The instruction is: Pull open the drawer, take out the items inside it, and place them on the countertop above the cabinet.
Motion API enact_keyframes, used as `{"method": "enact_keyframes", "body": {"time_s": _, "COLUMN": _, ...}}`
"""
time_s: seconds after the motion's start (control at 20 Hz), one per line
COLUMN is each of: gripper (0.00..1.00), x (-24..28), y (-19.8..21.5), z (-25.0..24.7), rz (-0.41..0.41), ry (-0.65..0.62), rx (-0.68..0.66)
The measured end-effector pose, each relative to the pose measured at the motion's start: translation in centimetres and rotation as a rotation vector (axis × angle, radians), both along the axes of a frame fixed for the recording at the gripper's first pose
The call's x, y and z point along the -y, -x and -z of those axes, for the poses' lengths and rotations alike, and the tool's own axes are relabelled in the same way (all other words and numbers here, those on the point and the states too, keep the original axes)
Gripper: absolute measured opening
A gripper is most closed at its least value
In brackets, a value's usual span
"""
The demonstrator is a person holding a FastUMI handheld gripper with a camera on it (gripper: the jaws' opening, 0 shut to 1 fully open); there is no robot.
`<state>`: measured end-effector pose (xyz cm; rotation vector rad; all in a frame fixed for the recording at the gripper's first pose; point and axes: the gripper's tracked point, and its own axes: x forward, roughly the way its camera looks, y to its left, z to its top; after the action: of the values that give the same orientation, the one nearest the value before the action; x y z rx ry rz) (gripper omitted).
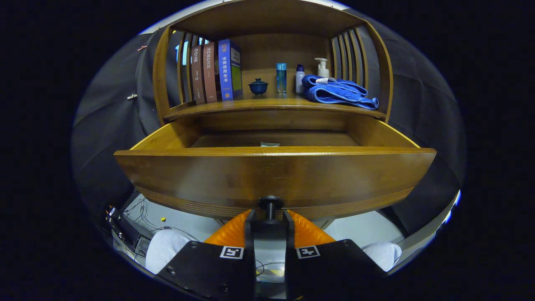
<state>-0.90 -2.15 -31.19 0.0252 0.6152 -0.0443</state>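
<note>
Gripper (270, 217) was closed on the knob (270, 203), a small dark round peg at the middle of the drawer front's lower edge, with both fingers pressed against its stem. The drawer (273, 175) stood pulled well out of the cabinet (267, 25); its front was a broad panel of glossy brown wood with fine grain and a stepped moulding along the bottom edge. Inside, on the flat drawer floor near the front wall, only the top of a small pale item (269, 144) showed; its kind could not be told. Above the drawer, the countertop (250, 104) was smooth wood, enclosed by a curved frame with slatted sides. At its left end stood three upright books (217, 71), two with brown spines, one blue. Toward the middle sat a small dark blue lidded cup (258, 86), then a clear blue bottle (281, 77) and a white bottle (299, 78). A white pump bottle (322, 67) stood behind a folded, plush blue towel (338, 93) at the right end.
</note>
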Motion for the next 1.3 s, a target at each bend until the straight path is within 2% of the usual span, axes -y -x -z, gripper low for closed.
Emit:
{"method": "enact_keyframes", "body": {"time_s": 0.2, "gripper": 0.31, "x": -0.1, "y": 0.3, "z": 0.1, "rz": -0.001, "ry": 0.004, "rx": -0.007}}
{"method": "enact_keyframes", "body": {"time_s": 0.3, "gripper": 0.4, "x": -0.4, "y": 0.4, "z": 0.2, "rz": -0.009, "ry": -0.004, "rx": -0.004}}
{"method": "enact_keyframes", "body": {"time_s": 0.5, "gripper": 0.98, "x": -0.8, "y": 1.7, "z": -2.2, "rz": -0.012, "ry": 0.005, "rx": 0.004}}
{"method": "enact_keyframes", "body": {"time_s": 0.7, "gripper": 0.98, "x": -2.2, "y": 2.2, "z": -8.3, "rz": -0.036, "ry": -0.028, "rx": 0.072}}
{"method": "enact_keyframes", "body": {"time_s": 0.8, "gripper": 0.98, "x": -2.4, "y": 0.5, "z": -11.6, "rz": -0.045, "ry": -0.036, "rx": 0.102}}
{"method": "enact_keyframes", "body": {"time_s": 0.95, "gripper": 0.98, "x": -1.9, "y": -3.4, "z": -13.3, "rz": -0.04, "ry": -0.028, "rx": 0.066}}
{"method": "enact_keyframes", "body": {"time_s": 1.15, "gripper": 0.99, "x": -2.1, "y": -9.0, "z": -11.9, "rz": -0.051, "ry": -0.012, "rx": -0.061}}
{"method": "enact_keyframes", "body": {"time_s": 1.3, "gripper": 0.99, "x": -2.0, "y": -12.2, "z": -8.9, "rz": -0.042, "ry": -0.013, "rx": -0.189}}
